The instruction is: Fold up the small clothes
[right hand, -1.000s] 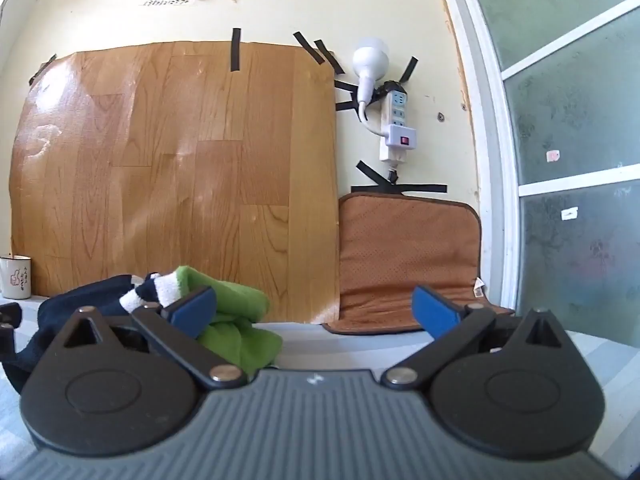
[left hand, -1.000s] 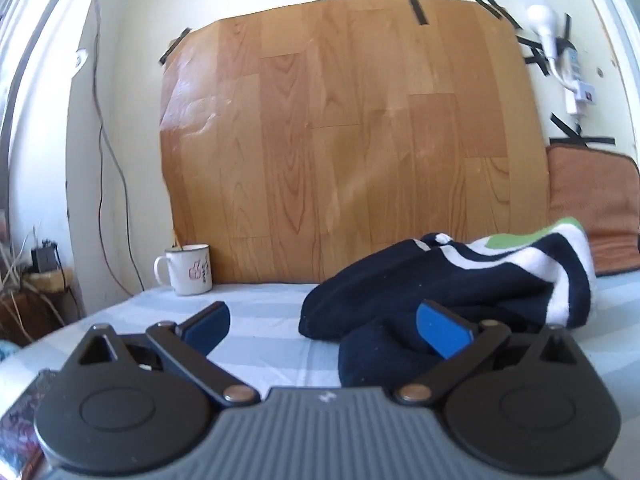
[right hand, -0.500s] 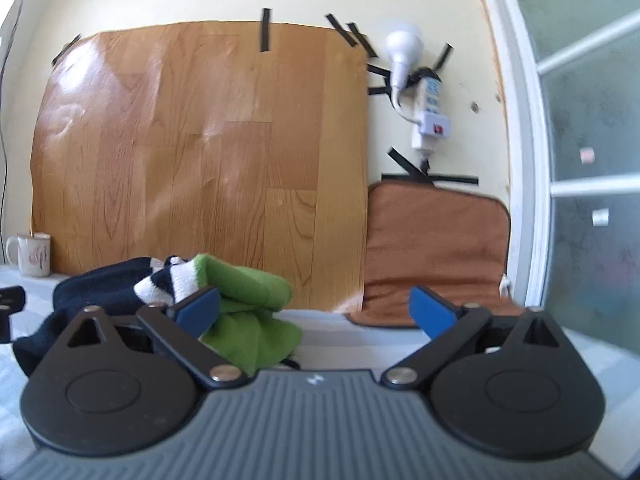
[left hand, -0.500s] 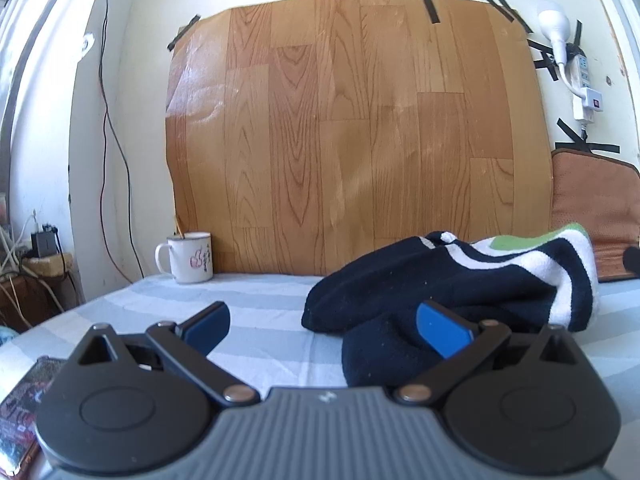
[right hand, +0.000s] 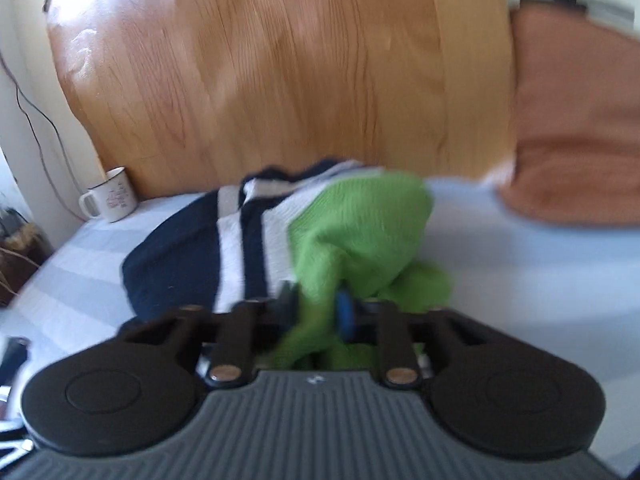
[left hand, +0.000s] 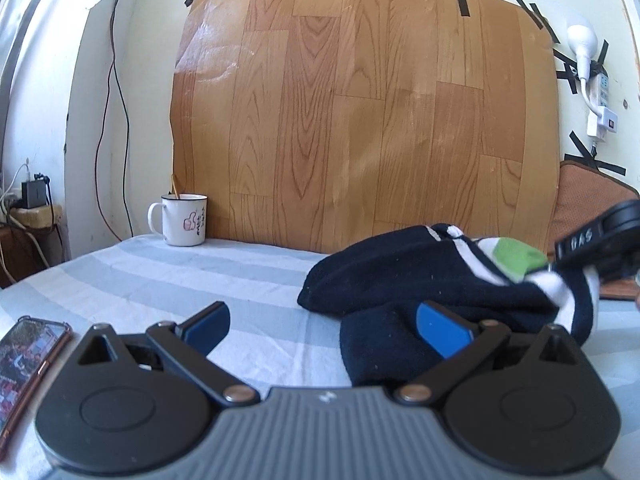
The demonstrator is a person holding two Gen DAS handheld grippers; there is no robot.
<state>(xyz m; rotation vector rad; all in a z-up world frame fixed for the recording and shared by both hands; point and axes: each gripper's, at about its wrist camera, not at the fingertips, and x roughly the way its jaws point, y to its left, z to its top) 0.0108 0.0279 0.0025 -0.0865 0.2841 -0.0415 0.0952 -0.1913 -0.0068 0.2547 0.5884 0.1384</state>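
Left wrist view, reading left to right: a white enamel mug [left hand: 184,220] stands against the wall, clear of the work; the left gripper [left hand: 322,322] hangs low with jaws spread wide and empty, probably waiting by the navy, white-striped, green-tipped knitted garment [left hand: 420,276] crumpled on the pale blue striped sheet [left hand: 180,276]. The right gripper [right hand: 316,312] has closed on its green end, likely to lift it.

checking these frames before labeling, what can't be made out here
- Right gripper: right wrist view is motion-blurred; green cloth covers the fingertips, so pad contact is unclear.
- Navy garment: bunched, its type can't be told; the near edge sits behind the left gripper.
- Phone: cut by the left edge.
- Mug print: too small.
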